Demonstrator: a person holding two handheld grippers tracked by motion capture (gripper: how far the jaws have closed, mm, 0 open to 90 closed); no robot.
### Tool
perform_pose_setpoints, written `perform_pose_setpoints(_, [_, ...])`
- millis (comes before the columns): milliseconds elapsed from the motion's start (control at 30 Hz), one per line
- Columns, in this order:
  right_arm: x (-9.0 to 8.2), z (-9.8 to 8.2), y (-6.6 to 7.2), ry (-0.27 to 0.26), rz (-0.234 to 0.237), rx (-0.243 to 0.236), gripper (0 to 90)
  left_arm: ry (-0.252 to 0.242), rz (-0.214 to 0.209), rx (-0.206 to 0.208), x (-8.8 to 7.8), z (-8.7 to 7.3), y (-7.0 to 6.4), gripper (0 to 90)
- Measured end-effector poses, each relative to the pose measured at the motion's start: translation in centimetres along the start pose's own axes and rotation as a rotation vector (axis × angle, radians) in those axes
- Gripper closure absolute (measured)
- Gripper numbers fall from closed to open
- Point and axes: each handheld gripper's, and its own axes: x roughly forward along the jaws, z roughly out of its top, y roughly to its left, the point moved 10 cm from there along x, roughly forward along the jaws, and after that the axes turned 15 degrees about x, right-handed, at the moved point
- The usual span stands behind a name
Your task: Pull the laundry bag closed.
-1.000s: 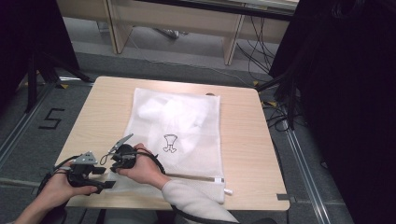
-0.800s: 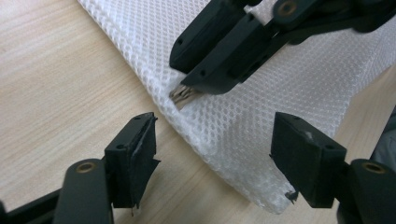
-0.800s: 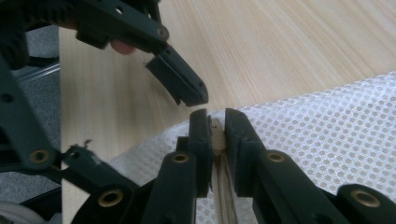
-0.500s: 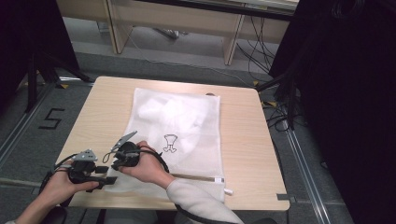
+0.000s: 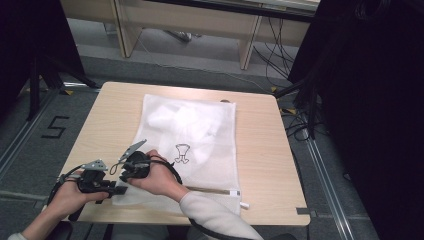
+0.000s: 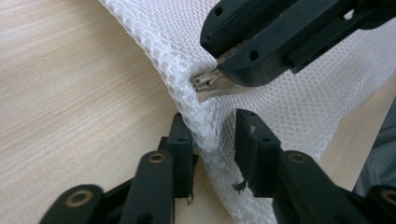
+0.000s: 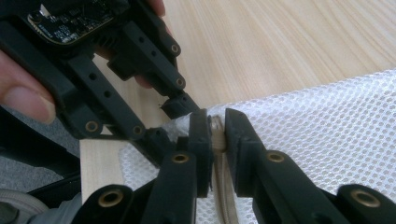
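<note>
One mesh bag (image 5: 192, 142) (white) | right tongs (image 7: 215, 122) clamp its zipper pull (image 6: 204, 84) | left tongs (image 6: 212, 140), closing, straddle mesh unpinched.

White mesh bag (image 5: 192, 135) flat on the wooden table (image 5: 260, 150) — both grippers, left (image 5: 112, 189) and right (image 5: 129, 173), at its near-left corner.
</note>
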Motion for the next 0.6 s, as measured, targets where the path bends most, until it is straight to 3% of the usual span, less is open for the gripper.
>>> perform_pose_setpoints(100, [-0.1, -0.07, 0.02, 0.007, -0.002, -0.003, 82.2, 0.025, -0.009, -0.024, -0.25, -0.08, -0.04, 78.3])
perform_pose_setpoints(167, [-0.19, -0.03, 0.0, 0.007, 0.0, -0.01, 82.2, -0.008, 0.007, -0.063, -0.15, 0.3, -0.12, 83.1])
perform_pose_setpoints(300, [-0.44, -0.08, -0.03, 0.015, -0.002, -0.014, 82.2, 0.025, -0.004, -0.077, -0.36, 0.26, -0.36, 84.6])
perform_pose_setpoints(400, [-0.55, -0.33, -0.08, 0.026, -0.016, -0.014, 82.3, 0.006, 0.004, -0.102, -0.3, 0.34, -0.26, 85.2])
perform_pose_setpoints(467, [-0.53, -0.33, -0.15, 0.025, -0.014, -0.025, 82.3, 0.027, -0.012, -0.11, -0.51, 0.17, -0.28, 85.3])
perform_pose_setpoints(600, [-0.65, -0.72, -0.3, 0.042, -0.015, -0.014, 82.4, 0.023, -0.02, -0.12, -0.56, 0.2, -0.28, 85.6])
